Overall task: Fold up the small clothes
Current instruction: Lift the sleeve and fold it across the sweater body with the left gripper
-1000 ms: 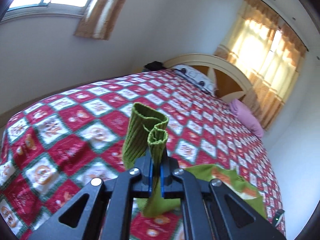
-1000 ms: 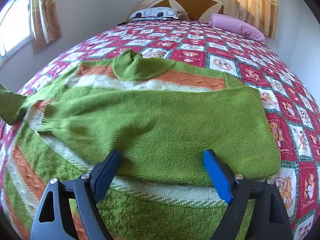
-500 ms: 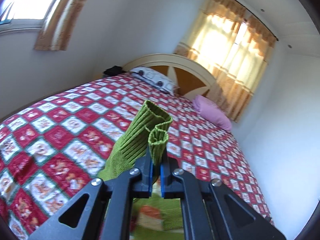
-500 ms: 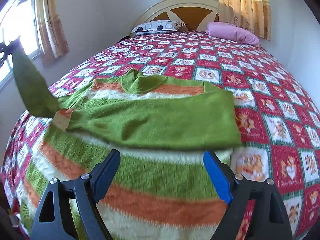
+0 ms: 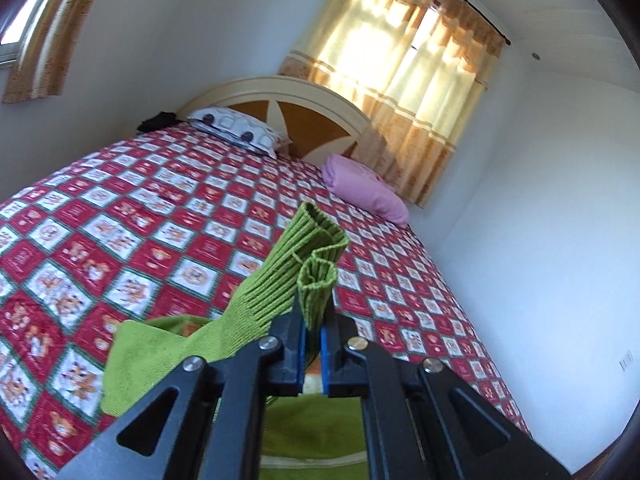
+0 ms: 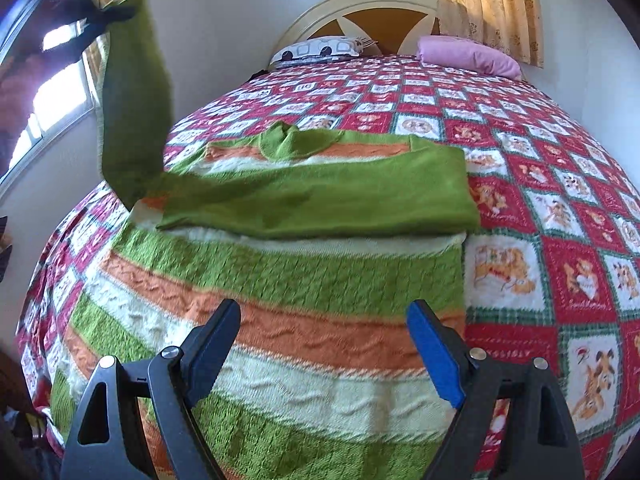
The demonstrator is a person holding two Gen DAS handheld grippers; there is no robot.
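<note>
- Our left gripper (image 5: 313, 344) has its jaws pressed together on the ribbed cuff (image 5: 316, 256) of the sweater's left sleeve (image 6: 132, 100), and holds it high above the bed; we judge this height lets the sleeve swing over the body without dragging.
- The sweater (image 6: 280, 292), striped green, orange and cream, lies flat on the red checked bedspread (image 6: 560, 208), with the other sleeve (image 6: 320, 196) already laid across the chest.
- Our right gripper (image 6: 324, 352) hovers over the lower stripes with jaws wide apart, holding nothing; probably it waits to take the hem.
- The squares of the bedspread carry small words, but they are too blurred to read.
- Two pillows (image 6: 468, 56) rest at the headboard (image 5: 304, 112).
</note>
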